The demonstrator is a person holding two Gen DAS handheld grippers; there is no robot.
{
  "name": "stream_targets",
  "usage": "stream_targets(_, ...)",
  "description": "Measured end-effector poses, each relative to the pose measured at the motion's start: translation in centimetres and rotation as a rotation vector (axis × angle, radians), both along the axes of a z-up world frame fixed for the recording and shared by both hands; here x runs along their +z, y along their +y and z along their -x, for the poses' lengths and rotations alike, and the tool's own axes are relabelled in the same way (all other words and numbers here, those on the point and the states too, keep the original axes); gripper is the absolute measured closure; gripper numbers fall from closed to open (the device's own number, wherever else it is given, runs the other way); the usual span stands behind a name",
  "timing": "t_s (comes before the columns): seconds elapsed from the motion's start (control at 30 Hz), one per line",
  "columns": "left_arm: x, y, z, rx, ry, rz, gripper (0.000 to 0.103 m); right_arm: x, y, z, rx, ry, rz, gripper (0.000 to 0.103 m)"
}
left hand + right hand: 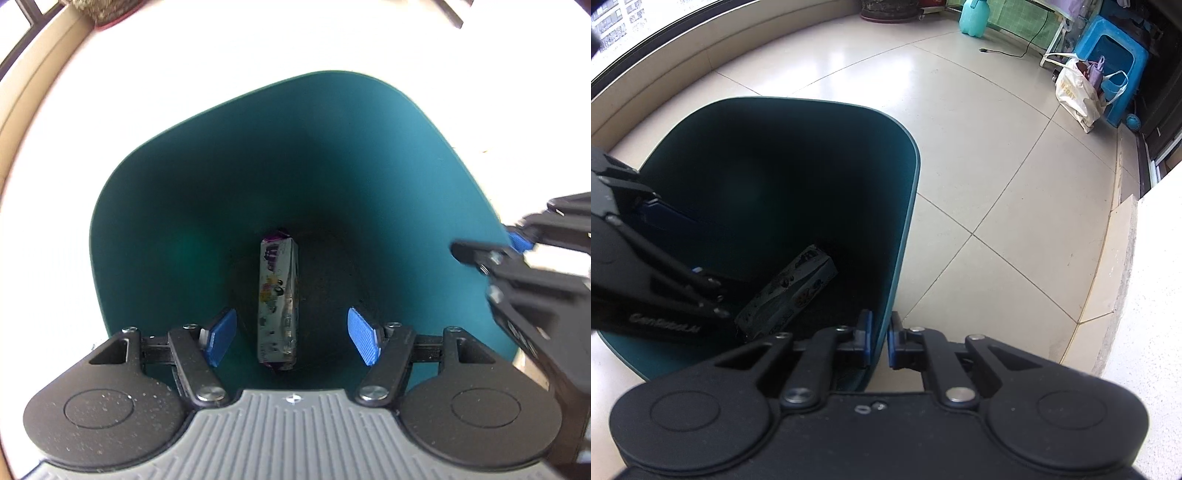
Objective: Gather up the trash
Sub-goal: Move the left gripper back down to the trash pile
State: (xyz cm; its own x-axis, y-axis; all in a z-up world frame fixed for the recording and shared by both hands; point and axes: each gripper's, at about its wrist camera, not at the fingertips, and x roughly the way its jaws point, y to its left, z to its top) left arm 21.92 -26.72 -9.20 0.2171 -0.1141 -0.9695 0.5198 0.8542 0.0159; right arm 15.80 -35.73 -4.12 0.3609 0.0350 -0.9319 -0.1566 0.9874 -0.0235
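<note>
A teal trash bin [369, 155] stands on the tiled floor. A silvery printed snack wrapper [277, 302] lies on its bottom; it also shows in the right wrist view [790, 291]. My left gripper [291, 334] is open and empty, held over the bin's mouth above the wrapper. My right gripper [878, 339] is shut on the bin's near wall [901, 229], one blue pad inside and one outside. The right gripper also shows at the bin's right rim in the left wrist view [517, 240], and the left gripper at the left in the right wrist view [670, 251].
A low window ledge [701, 40] runs behind the bin. A white shopping bag [1075, 94], a blue plastic stool [1112, 55], a teal spray jug [975, 16] and a black cable [1015, 50] stand at the far right. A white wall edge [1145, 295] is close on the right.
</note>
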Motion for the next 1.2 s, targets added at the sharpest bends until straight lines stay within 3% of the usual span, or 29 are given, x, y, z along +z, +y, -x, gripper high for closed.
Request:
stream_targets(0.37, 5.4, 2.9, 2.9, -0.023, -0.087, 0.069, 0.037, 1.0, -0.6, -0.4, -0.055, 0.008, -0.020, 0.099)
stream_targets(0.77, 9.1, 9.3, 5.7, 0.029, -0.166, 0.140, 0.037, 1.5, -0.1, -0.5, -0.069, 0.001, -0.004, 0.099)
stream_targets(0.87, 10.5, 11.6, 6.3, 0.041, -0.215, 0.125, 0.037, 1.6, 0.1, -0.5, -0.064, 0.001, 0.006, 0.099)
stream_targets(1.03, 9.1, 15.8, 4.9, 0.105, -0.226, 0.059, 0.029, 1.6, 0.3, -0.5, -0.057, 0.000, 0.017, 0.099)
stream_targets(1.2, 4.6, 19.1, 2.6, 0.181, -0.169, 0.002, 0.029, 1.6, 0.2, -0.6, -0.055, 0.002, 0.018, 0.100)
